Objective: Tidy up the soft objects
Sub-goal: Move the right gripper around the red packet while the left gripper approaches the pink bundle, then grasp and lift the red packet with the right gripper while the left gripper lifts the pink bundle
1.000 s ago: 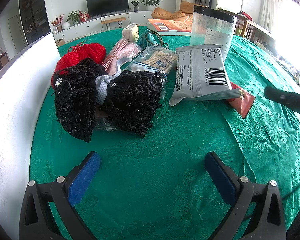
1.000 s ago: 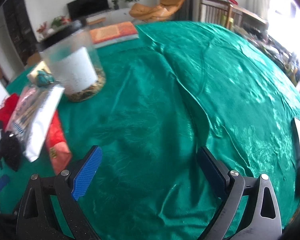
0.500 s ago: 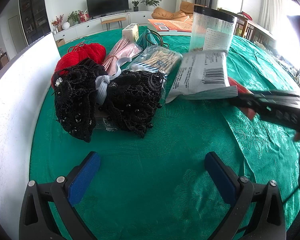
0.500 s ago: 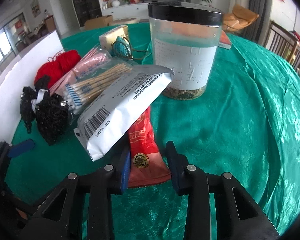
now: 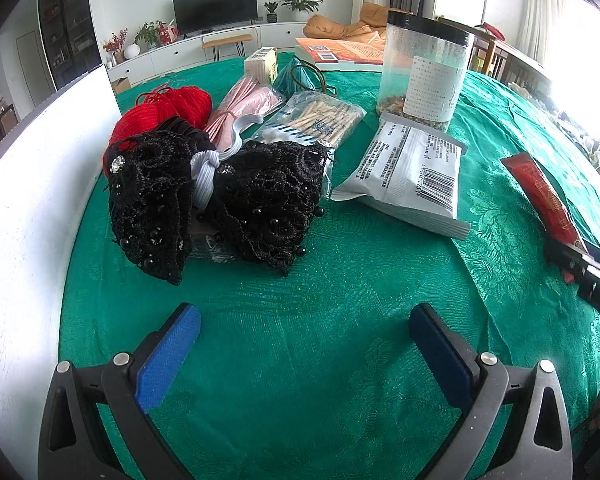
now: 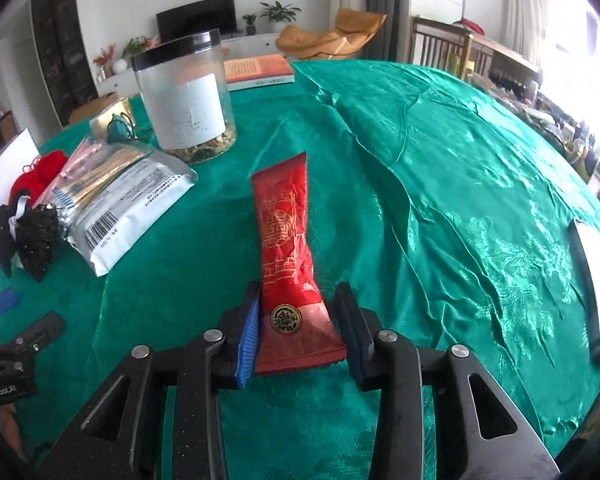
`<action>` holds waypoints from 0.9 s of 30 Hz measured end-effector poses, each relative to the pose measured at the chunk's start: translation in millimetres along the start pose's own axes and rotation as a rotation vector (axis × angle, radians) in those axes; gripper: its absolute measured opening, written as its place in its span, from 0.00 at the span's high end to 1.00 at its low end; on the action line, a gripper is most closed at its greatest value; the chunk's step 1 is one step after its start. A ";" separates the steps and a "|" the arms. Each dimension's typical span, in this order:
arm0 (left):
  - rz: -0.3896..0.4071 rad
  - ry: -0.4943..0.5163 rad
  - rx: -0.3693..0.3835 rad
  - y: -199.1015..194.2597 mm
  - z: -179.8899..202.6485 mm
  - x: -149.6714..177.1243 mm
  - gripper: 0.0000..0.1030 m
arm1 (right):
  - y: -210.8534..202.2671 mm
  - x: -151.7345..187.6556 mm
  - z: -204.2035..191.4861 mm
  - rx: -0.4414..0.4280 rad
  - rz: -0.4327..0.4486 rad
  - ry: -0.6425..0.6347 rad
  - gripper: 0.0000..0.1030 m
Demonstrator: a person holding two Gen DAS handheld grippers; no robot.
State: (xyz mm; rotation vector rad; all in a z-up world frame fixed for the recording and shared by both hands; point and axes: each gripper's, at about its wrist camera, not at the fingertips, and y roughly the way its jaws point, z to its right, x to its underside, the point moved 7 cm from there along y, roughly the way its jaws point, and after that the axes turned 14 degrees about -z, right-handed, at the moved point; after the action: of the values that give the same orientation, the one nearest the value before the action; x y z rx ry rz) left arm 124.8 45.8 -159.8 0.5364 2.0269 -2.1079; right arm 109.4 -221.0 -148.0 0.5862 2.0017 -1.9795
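Observation:
A red snack packet [image 6: 286,236] lies lengthwise between the jaws of my right gripper [image 6: 299,292], its near end down among the pads. The jaws are opening: the left blue pad [image 6: 249,332] touches the packet's edge and the right one stands just off it. In the left wrist view the same red packet [image 5: 540,196] sits at the far right, apart from the pile. My left gripper [image 5: 304,316] hovers open over bare green cloth, short of a black lace piece [image 5: 228,200] tied with a grey band. Red yarn [image 5: 168,108] lies behind the lace.
A grey foil bag [image 5: 412,176], a bag of cotton swabs [image 5: 320,120], a pink packet [image 5: 244,100] and a clear jar with a black lid [image 5: 424,72] crowd the table's far side. A white board [image 5: 32,200] stands at the left. A flat white object [image 6: 592,272] lies at the right edge.
My right gripper swung over to the pile, closed on the red packet and drew it out from under the grey bag, which dropped flat. Its jaws now stand wider. The left gripper stayed still.

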 end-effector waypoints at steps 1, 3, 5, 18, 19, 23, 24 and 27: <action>0.000 0.000 0.000 0.0 -0.1 0.0 0.00 | 1.6 2.0 1.7 0.002 -0.007 0.004 0.30; 0.000 0.000 0.000 0.0 -0.1 0.0 0.00 | -0.4 3.3 1.4 0.010 -0.002 -0.004 0.30; 0.000 0.000 0.000 0.0 -0.4 0.0 0.00 | -0.3 4.6 0.7 0.018 -0.007 -0.011 0.29; 0.027 0.021 0.101 -76.5 -16.1 -43.6 0.01 | 2.8 5.5 -4.7 -0.003 -0.011 -0.017 0.23; 0.034 0.006 0.110 -81.3 -24.0 -60.5 0.01 | 2.8 5.4 -5.0 -0.003 -0.011 -0.017 0.23; -0.032 -0.082 0.212 -64.0 -55.4 -131.2 0.01 | 2.5 5.2 -5.2 -0.010 -0.010 -0.015 0.23; -0.072 -0.089 0.233 -49.5 -59.6 -145.6 0.05 | 2.5 5.2 -5.4 -0.011 -0.009 -0.014 0.23; -0.201 -0.088 0.233 0.1 -64.0 -164.3 0.32 | 2.5 5.2 -5.1 -0.011 -0.009 -0.014 0.23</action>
State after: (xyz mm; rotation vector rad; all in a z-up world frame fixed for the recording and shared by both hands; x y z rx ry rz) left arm 285.1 88.6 -100.2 0.2743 1.8693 -2.4563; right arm 106.5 -215.5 -152.4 0.5601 2.0094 -1.9709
